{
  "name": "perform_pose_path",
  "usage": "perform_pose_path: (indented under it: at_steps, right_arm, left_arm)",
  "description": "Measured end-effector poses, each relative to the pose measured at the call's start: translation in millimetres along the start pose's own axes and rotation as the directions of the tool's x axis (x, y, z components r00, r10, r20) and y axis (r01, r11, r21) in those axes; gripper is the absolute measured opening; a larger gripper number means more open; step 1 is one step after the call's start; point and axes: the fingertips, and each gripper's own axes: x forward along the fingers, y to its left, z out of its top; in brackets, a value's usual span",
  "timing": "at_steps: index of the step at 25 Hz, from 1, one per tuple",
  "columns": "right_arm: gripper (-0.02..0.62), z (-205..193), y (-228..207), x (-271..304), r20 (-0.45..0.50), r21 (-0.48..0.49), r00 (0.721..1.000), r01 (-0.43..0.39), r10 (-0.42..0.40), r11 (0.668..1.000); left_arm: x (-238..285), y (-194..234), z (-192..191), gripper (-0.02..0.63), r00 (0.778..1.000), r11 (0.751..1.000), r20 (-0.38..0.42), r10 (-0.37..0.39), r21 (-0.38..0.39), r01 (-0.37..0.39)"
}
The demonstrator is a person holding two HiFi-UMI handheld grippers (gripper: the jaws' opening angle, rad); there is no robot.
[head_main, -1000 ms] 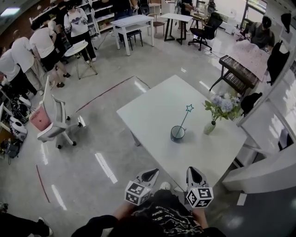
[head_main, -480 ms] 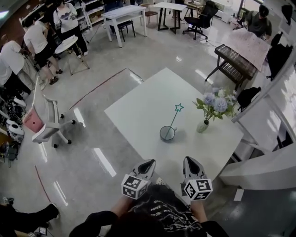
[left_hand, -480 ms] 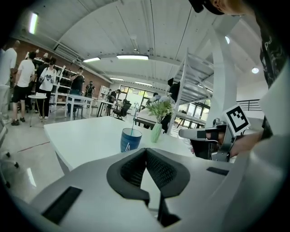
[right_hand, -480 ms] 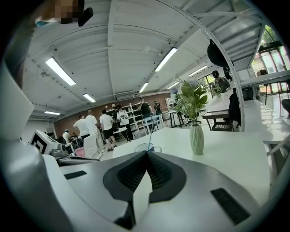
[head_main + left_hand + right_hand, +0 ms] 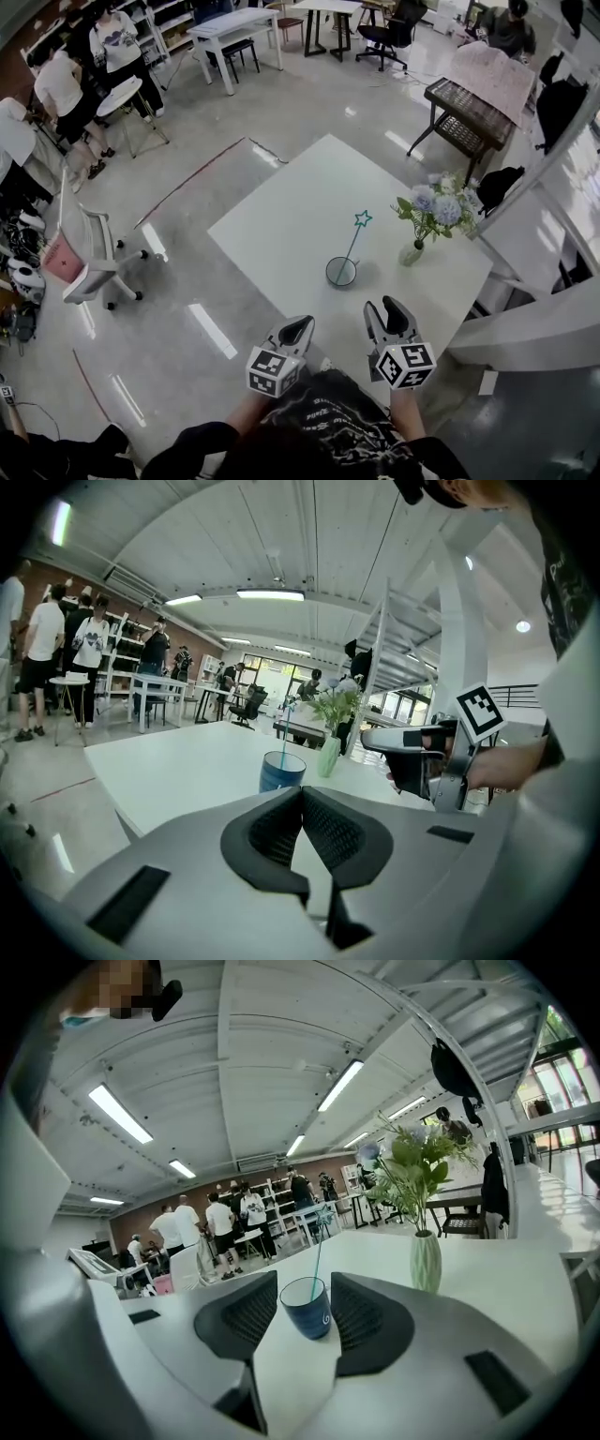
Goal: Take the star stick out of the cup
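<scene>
A dark blue cup [image 5: 341,272] stands on the white table [image 5: 281,225]. A thin teal star stick [image 5: 352,244] leans up out of it to the right. Both grippers hover near the table's front edge, short of the cup. My left gripper [image 5: 300,327] is shut and empty; its jaws [image 5: 301,797] meet with the cup [image 5: 282,771] ahead. My right gripper [image 5: 390,313] has just been opening and stands open. In the right gripper view, the cup [image 5: 307,1307] and stick [image 5: 318,1246] appear framed between its fingers [image 5: 305,1290], farther off and untouched.
A pale green vase of flowers [image 5: 412,251] stands right of the cup, close to the stick's star. A white office chair [image 5: 89,262] is on the floor to the left. Several people stand by tables at the far left. A dark bench [image 5: 469,117] sits beyond the table.
Both grippers have moved forward towards the table's front edge. The right gripper's jaws, shut before, now stand apart. The cup and stick have not moved.
</scene>
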Motion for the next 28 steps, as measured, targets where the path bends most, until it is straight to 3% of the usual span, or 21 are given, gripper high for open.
perform_pose_path:
  at_steps: [7, 12, 17, 28]
  right_arm:
    - [0.189, 18.7, -1.3, 36.6, 0.006, -0.017, 1.0, -0.023, 0.023, 1.0]
    - [0.184, 29.0, -10.1, 63.9, 0.019, 0.029, 0.999, -0.039, 0.039, 0.999]
    - [0.178, 39.0, -10.8, 95.3, 0.001, 0.003, 0.998, -0.065, 0.065, 0.998]
    - [0.176, 16.6, -24.8, 153.4, -0.09, 0.044, 0.99, -0.102, 0.105, 0.994]
  left_arm:
    - [-3.3, 13.1, 3.7, 0.02, 1.0, 1.0, 0.02, 0.016, -0.001, -0.016]
    - [-6.1, 26.8, 5.8, 0.02, 0.997, 0.998, 0.043, 0.06, 0.01, -0.06]
    - [-10.4, 34.8, 6.9, 0.02, 0.994, 0.995, 0.037, 0.102, 0.002, -0.102]
    - [-16.8, 41.7, 1.7, 0.02, 0.988, 0.988, 0.012, 0.157, -0.008, -0.156]
